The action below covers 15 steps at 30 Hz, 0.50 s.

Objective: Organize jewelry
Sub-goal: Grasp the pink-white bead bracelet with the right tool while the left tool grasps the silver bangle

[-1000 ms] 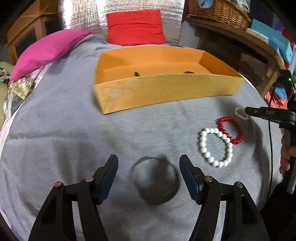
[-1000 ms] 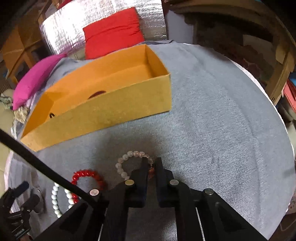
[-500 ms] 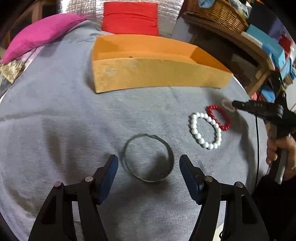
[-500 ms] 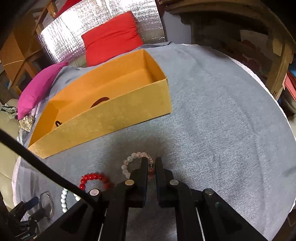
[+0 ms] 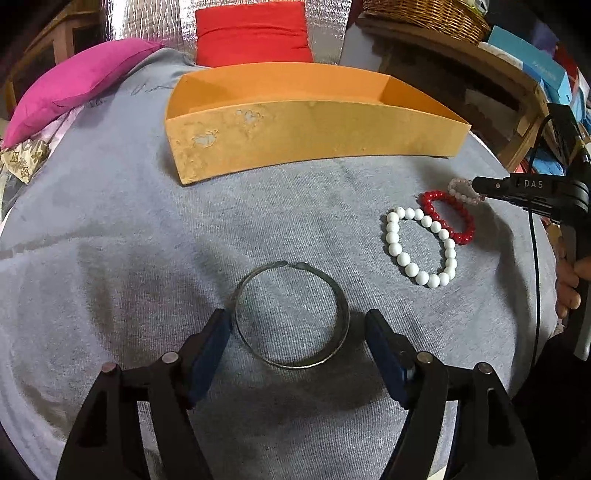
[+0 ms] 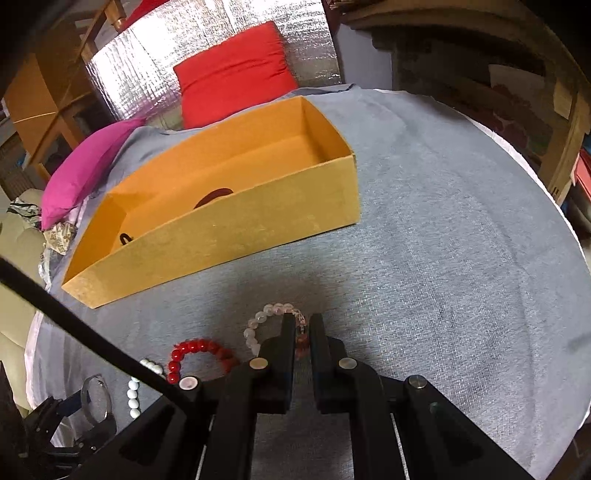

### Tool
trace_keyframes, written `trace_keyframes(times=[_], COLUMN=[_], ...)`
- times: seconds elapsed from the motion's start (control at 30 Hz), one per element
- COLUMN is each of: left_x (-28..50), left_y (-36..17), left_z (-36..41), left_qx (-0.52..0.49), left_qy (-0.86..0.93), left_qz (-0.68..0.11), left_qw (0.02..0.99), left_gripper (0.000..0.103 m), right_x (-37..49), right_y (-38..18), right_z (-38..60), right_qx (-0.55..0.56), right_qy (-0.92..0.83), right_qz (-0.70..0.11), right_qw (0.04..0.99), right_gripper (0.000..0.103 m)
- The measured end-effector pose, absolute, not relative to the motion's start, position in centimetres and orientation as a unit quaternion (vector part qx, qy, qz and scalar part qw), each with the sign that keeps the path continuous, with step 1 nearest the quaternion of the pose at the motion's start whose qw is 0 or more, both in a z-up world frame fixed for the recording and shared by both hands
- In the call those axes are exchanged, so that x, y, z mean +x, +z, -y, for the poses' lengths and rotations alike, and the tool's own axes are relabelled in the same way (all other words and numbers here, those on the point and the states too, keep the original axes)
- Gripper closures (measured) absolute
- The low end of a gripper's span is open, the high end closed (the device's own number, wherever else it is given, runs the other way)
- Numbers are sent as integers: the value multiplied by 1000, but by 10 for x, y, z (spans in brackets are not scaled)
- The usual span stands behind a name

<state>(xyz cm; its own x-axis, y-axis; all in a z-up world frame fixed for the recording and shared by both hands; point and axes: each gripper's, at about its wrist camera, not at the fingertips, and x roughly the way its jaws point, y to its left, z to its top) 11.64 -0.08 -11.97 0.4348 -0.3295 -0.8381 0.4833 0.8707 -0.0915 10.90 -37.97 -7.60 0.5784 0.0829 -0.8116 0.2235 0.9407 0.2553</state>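
Note:
A dark metal bangle (image 5: pixel 342 310) lies flat on the grey cloth between the fingers of my left gripper (image 5: pixel 297 332). That gripper is open, with a small gap on each side of the bangle. To the right lie a white bead bracelet (image 5: pixel 391 236) and a red bead bracelet (image 5: pixel 466 221), which overlap. My right gripper (image 6: pixel 303 326) is shut on a pale pink bead bracelet (image 6: pixel 258 317), low over the cloth. The left wrist view shows the right gripper (image 5: pixel 476 184) from the side, with the pale pink bead bracelet (image 5: pixel 458 184) at its tip. An orange box (image 5: pixel 314 136) stands behind.
The orange box (image 6: pixel 221 243) holds a dark reddish item (image 6: pixel 214 195) and a small black one (image 6: pixel 125 238). Behind it lie a red cushion (image 5: pixel 255 33) and a pink cushion (image 5: pixel 77 85). A person's hand (image 5: pixel 567 284) holds the right tool. A wicker basket (image 5: pixel 424 14) sits on a shelf.
My left gripper has sunk closer to the cloth, and the bangle now looks sharper and larger between its fingers. The right gripper has stayed shut on the pale bracelet, almost still.

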Motion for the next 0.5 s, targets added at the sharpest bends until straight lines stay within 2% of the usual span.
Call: trace_keyframes(times=[0.03, 0.07, 0.5], left_x=[116, 116, 120], left_y=[-119, -118, -103], left_z=[0, -2, -2], left_qx=[85, 88, 71], left_qy=[-239, -238, -240], left_qz=[-470, -468, -442], left_qw=[845, 847, 862], left_gripper=[39, 41, 41], right_x=[109, 108, 102], right_y=[-76, -75, -67], right_z=[380, 381, 382], right_qx=[170, 171, 180], right_qy=[-39, -38, -25], right_qz=[-456, -455, -436], right_qw=[873, 873, 881], right_gripper=[94, 94, 94])
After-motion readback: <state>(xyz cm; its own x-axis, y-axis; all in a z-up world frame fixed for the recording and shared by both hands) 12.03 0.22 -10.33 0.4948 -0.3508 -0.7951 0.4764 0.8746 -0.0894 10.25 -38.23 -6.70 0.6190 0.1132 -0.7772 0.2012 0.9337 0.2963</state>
